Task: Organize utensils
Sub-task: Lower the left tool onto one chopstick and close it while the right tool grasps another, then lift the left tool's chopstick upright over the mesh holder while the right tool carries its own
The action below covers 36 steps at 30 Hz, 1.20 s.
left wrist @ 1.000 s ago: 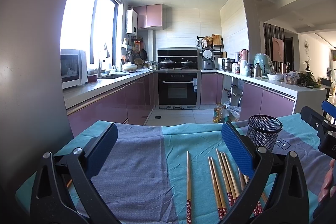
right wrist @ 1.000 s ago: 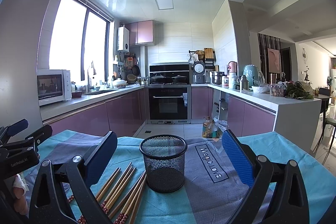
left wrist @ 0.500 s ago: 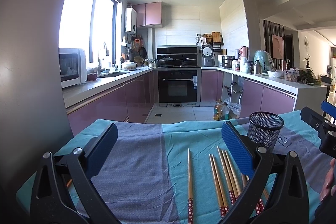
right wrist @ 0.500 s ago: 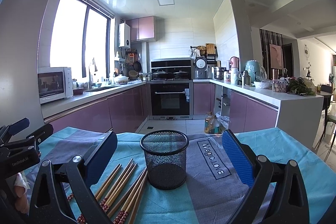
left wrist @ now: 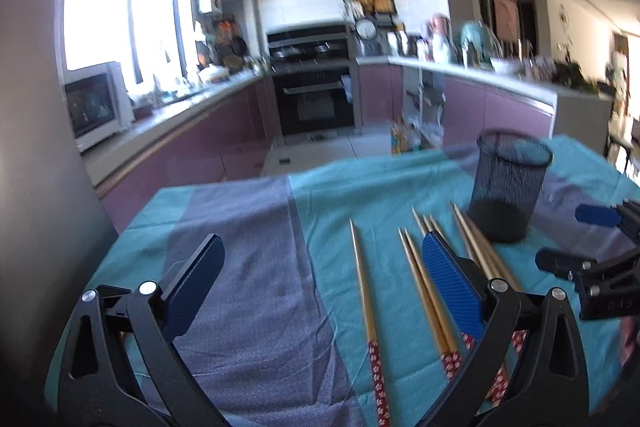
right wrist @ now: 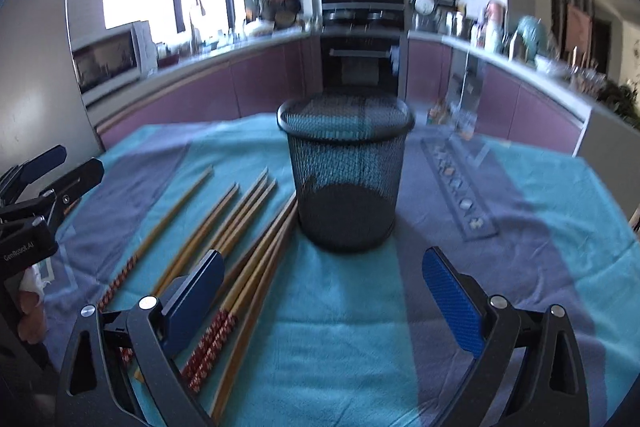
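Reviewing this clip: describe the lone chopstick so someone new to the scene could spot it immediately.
Start at the table's teal and grey cloth, then find the black mesh cup. Left of it, wooden chopsticks lie in a row, and the lone chopstick is leftmost, beside the grey stripe. A clear gap separates it from the others, which lie clustered.

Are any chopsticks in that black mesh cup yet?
No, the cup looks empty; the chopsticks all lie on the cloth beside it.

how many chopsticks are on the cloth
About 8: one chopstick lies apart, leftmost, the others fan toward the mesh holder base. A finger of the right gripper covers some, so more may hide.
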Available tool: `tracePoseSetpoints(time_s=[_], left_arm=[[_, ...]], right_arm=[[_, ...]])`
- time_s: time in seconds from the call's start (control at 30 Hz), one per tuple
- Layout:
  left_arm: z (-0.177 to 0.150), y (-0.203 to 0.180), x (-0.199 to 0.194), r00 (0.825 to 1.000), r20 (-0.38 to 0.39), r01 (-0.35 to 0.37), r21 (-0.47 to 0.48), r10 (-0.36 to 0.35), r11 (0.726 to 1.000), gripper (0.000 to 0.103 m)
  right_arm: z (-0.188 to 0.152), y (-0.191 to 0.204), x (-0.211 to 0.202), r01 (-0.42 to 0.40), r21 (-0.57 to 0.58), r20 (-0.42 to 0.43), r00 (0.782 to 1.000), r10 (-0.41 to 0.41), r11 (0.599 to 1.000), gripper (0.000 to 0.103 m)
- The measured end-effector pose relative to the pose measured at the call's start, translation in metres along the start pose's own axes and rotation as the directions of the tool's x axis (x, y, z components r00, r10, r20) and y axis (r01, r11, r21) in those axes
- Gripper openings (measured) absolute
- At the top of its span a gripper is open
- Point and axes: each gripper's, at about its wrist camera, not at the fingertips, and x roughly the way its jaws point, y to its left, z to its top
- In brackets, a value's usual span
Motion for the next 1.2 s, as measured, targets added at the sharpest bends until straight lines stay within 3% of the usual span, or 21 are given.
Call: tracePoseSetpoints(time_s=[0.2, 0.3, 0.37, 0.53, 0.63, 0.73, 0.97, 1.07, 1.13, 1.2], left_arm=[[-0.009, -0.009, 0.042, 0.983, -0.161, 0.095, 0.041, -0.088, 0.995, 0.085], [-0.014, -0.014, 0.062, 0.967, -0.225, 0.129, 0.042, -0.117, 0.991, 0.075], [-0.015, -0.017, 0.074, 0.958, -0.256, 0.143, 0.041, -0.128, 0.989, 0.07], [-0.015, -0.024, 0.097, 0.931, -0.331, 0.176, 0.031, -0.156, 0.984, 0.049], [-0.015, -0.026, 0.109, 0.91, -0.367, 0.21, 0.008, -0.192, 0.978, 0.04], [-0.014, -0.028, 0.121, 0.898, -0.385, 0.229, -0.006, -0.213, 0.973, 0.037], [-0.004, -0.036, 0.138, 0.883, -0.405, 0.25, -0.026, -0.239, 0.968, 0.035], [-0.002, -0.039, 0.137, 0.881, -0.405, 0.252, -0.034, -0.244, 0.967, 0.022], [-0.002, -0.039, 0.135, 0.876, -0.406, 0.26, -0.056, -0.26, 0.964, 0.008], [0.0, -0.038, 0.133, 0.875, -0.402, 0.26, -0.076, -0.268, 0.963, 0.008]], right_arm=[[-0.003, 0.003, 0.022, -0.055, 0.002, -0.121, 0.991, 0.055, 0.998, 0.065], [-0.001, 0.008, 0.026, -0.087, 0.002, -0.14, 0.986, 0.087, 0.996, 0.062], [0.0, 0.013, 0.028, -0.097, -0.007, -0.152, 0.984, 0.095, 0.995, 0.06], [0.006, 0.016, 0.035, -0.11, -0.005, -0.18, 0.978, 0.108, 0.994, 0.035], [0.008, 0.013, 0.038, -0.145, 0.021, -0.204, 0.968, 0.147, 0.989, 0.026], [0.009, 0.012, 0.04, -0.167, 0.035, -0.214, 0.962, 0.171, 0.985, 0.018], [0.014, 0.015, 0.052, -0.174, 0.063, -0.229, 0.956, 0.184, 0.983, 0.015], [0.014, 0.012, 0.053, -0.195, 0.091, -0.226, 0.951, 0.211, 0.977, 0.009], [0.014, 0.009, 0.053, -0.216, 0.116, -0.22, 0.946, 0.237, 0.97, 0.009], [0.013, 0.006, 0.049, -0.22, 0.119, -0.205, 0.949, 0.24, 0.968, 0.008]])
